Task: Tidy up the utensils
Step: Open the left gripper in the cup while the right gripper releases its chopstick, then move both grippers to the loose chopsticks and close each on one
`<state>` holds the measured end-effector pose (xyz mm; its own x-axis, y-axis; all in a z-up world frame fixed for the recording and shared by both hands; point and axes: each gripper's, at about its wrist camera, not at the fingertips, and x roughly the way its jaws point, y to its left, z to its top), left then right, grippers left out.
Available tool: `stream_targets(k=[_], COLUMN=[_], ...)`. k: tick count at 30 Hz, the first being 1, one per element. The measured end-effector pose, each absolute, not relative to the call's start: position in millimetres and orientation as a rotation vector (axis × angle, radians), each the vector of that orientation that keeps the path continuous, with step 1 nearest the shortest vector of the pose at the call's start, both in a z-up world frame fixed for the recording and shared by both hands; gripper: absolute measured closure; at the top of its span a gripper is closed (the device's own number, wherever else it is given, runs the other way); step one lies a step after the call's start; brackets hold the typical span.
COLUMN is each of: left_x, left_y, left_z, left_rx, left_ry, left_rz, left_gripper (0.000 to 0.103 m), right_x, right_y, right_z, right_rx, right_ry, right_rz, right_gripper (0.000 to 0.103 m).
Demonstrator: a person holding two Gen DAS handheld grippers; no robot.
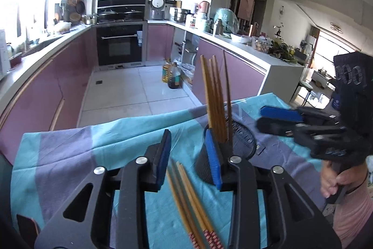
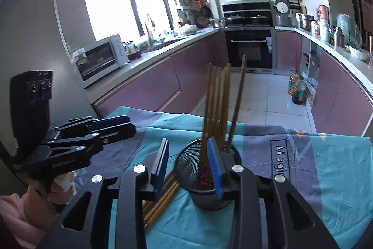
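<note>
A black mesh utensil holder stands on the table's blue patterned cloth with several wooden chopsticks upright inside it. More chopsticks lie flat on the cloth just beside its base. The left claw and right claw are both spread, pinching nothing.

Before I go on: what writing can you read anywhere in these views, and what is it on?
"Magic", last letter cut off by the tongs: on the tablecloth.
Moulded lettering on the left tongs: too blurred to read.
Raised characters on the right tongs' housing: not legible.
</note>
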<state>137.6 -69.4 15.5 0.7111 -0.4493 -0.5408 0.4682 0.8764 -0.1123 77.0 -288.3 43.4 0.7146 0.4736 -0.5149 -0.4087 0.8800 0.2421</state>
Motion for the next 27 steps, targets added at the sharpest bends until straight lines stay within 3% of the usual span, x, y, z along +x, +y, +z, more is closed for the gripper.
stream_targets(k=[6,16,27], left_x=[112.7,104.1,93.5], left_y=[-49.4,-31.2,-35.3], left_z=[-12.2,-86.2,-110.3], left_rx=[0.059,0.038,0.029], left_ry=[0.629,0.810,0.874], left_rz=[-0.483,-0.435,-0.455], left_gripper=[0.068,0.070,0.070], right_x=[47.1,49.6,50.6], right_y=[-262.5,-231.2,-218.8], right_z=[23.5,-48.1,-72.9], right_rx=[0.073,0.096,0.067], right_ry=[0.634,0.842,0.891], right_rz=[0.580,0.574,0.517], right_gripper=[0.059,0.059,0.059])
